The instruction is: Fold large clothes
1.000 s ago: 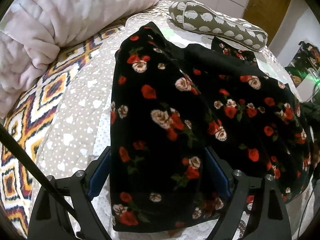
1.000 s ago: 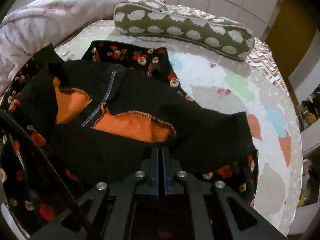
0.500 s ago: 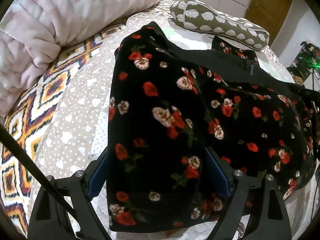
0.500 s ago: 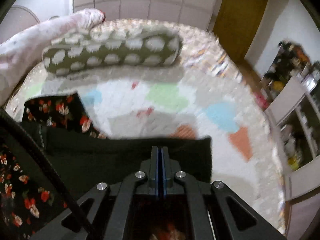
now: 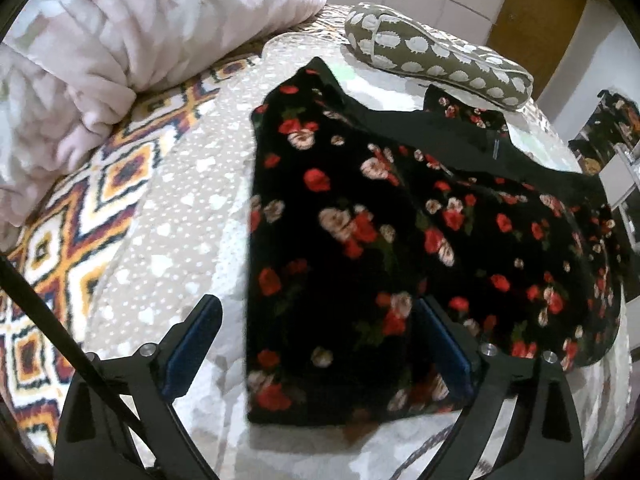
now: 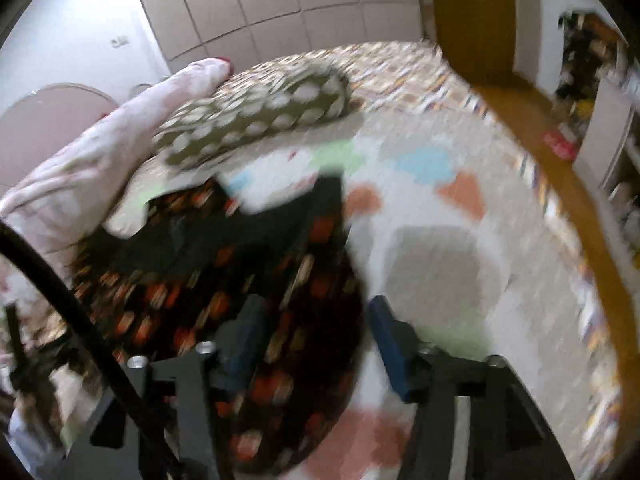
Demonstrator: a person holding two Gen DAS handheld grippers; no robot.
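Note:
A black garment with red and cream flowers (image 5: 360,240) lies spread on the bed, a plain black band (image 5: 440,132) running along its far edge. My left gripper (image 5: 316,344) hovers over its near end. Its jaws are opening wide: the left finger (image 5: 192,344) is over the bedcover and the right finger (image 5: 440,344) over the cloth, neither pressing. The right wrist view is blurred. There my right gripper (image 6: 316,340) is also opening, and the garment's (image 6: 200,280) right edge lies loose between its fingers.
A pink blanket (image 5: 120,40) is heaped at the back left. An olive pillow with white spots (image 5: 440,60) lies beyond the garment. A diamond-patterned spread (image 5: 80,220) covers the left side. The bedcover with coloured patches (image 6: 440,240) extends right toward a wooden door (image 6: 472,20) and shelves (image 6: 600,120).
My right gripper pulled the black edge out to the right, then opened and let it go while rolling. The orange lining is covered now. My left jaws widened slightly.

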